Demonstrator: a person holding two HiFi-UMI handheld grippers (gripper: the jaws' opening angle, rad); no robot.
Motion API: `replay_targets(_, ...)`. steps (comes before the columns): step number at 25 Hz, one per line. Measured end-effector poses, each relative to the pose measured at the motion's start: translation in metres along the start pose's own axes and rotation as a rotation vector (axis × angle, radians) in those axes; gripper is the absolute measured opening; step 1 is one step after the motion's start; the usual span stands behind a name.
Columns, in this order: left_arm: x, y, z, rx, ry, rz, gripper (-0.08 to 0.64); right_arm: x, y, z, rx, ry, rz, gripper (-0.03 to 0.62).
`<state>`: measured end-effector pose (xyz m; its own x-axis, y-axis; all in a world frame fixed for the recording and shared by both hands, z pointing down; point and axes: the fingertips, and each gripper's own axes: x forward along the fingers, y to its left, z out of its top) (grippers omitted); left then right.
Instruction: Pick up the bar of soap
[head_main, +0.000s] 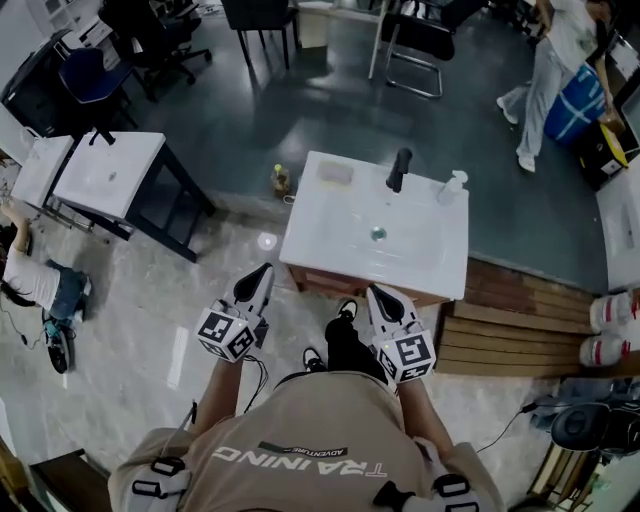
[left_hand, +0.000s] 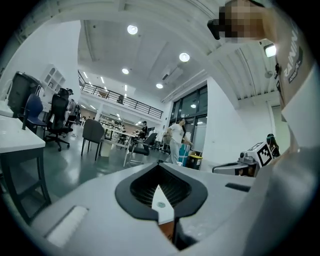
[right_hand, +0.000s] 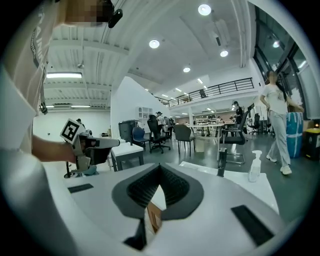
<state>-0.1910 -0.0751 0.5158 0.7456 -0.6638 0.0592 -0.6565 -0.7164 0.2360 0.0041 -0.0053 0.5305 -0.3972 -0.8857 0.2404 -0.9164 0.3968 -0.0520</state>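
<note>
I hold my left gripper (head_main: 263, 270) just beside the near-left corner of the white washbasin (head_main: 320, 225). Its fingers are pressed together and nothing is between them. My right gripper (head_main: 373, 291) is at the near edge of the washbasin, towards the middle, and its fingers are also pressed together and empty. The bar of soap (head_main: 335, 172) lies flat on the far-left corner of the washbasin, well apart from both grippers. To the right of it, the black faucet (head_main: 399, 170) stands at the far edge, and a pump bottle (head_main: 455, 185) stands near the far-right corner.
</note>
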Motion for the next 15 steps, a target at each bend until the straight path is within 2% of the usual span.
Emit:
replay_targets(8,0.022,0.032,0.014,0.033,0.037,0.021,0.000,0.053,-0.030,0.014,0.025,-0.035,0.011,-0.003)
replay_targets(15,0.087,0.047,0.023,0.071,0.081,0.006,0.000,0.094,-0.079,0.016,0.021,-0.044,0.024,-0.003)
